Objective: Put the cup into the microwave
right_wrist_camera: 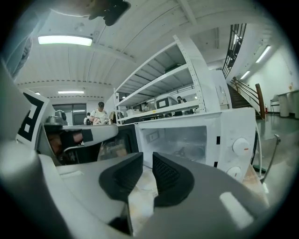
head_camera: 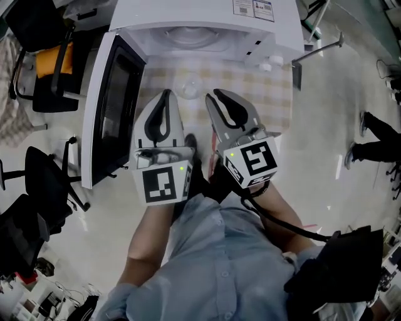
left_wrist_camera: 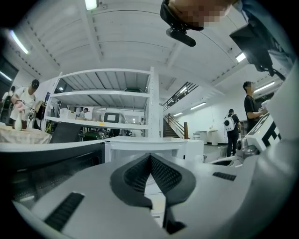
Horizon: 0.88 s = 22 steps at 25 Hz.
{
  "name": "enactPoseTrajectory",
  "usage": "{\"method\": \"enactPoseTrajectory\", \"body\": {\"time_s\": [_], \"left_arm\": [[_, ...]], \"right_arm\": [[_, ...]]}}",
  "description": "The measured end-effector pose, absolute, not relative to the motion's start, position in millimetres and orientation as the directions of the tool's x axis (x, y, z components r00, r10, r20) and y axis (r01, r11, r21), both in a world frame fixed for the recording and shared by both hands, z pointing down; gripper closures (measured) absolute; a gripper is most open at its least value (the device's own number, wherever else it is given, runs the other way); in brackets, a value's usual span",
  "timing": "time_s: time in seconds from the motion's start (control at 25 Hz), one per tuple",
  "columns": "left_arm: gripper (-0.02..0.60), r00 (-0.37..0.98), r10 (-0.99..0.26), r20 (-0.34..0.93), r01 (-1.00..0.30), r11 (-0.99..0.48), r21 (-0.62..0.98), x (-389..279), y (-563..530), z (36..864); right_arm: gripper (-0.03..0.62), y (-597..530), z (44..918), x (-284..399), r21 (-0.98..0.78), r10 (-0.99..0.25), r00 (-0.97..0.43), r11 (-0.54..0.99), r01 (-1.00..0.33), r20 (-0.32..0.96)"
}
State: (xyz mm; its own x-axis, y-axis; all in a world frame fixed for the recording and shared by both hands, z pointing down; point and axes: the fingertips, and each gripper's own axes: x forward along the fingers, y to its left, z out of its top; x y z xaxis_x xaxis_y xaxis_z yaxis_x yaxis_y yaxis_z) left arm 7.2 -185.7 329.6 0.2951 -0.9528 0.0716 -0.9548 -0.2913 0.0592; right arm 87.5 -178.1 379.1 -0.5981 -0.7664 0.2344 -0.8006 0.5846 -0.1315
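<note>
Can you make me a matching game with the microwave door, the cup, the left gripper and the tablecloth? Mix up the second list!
1. microwave door
2. cup
3. left gripper
4. tablecloth

A. fingers together, nothing held
B. beige and white checks
C. swung open
D. on the tablecloth, outside the microwave

Pairs: 1-C, 2-D, 3-A, 4-B

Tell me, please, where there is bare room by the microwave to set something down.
Free: the checked cloth right of the clear cup, by the knobs; also the microwave cavity. Crowded: mid-cloth, where the left gripper and right gripper hover near the cup.
</note>
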Motion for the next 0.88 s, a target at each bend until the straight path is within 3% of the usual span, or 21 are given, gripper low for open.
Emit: {"method": "enactPoseTrajectory", "body": {"time_s": [0.16,0.36,0.52,0.88], "left_arm": [[0.581,0.255,-0.965,0.066,-0.965,-0.250,0.072,-1,-186,364],[0.581,0.230,-0.972,0.053,-0.971,-0.226,0.071,-6,-189,406],[0.581,0.210,-0.975,0.070,-0.975,-0.205,0.080,-11,-188,440],[0.581,0.196,-0.974,0.109,-0.977,-0.185,0.107,-27,-196,455]], "right_arm": [[0.509,-175,414,85,-0.112,-0.757,-0.610,0.602,-0.790,0.234],[0.317,-176,453,73,-0.065,-0.736,-0.640,0.644,-0.763,0.221],[0.211,-178,485,64,-0.051,-0.707,-0.664,0.674,-0.737,0.242],[0.135,-199,518,54,-0.060,-0.667,-0.665,0.689,-0.722,0.336]]}}
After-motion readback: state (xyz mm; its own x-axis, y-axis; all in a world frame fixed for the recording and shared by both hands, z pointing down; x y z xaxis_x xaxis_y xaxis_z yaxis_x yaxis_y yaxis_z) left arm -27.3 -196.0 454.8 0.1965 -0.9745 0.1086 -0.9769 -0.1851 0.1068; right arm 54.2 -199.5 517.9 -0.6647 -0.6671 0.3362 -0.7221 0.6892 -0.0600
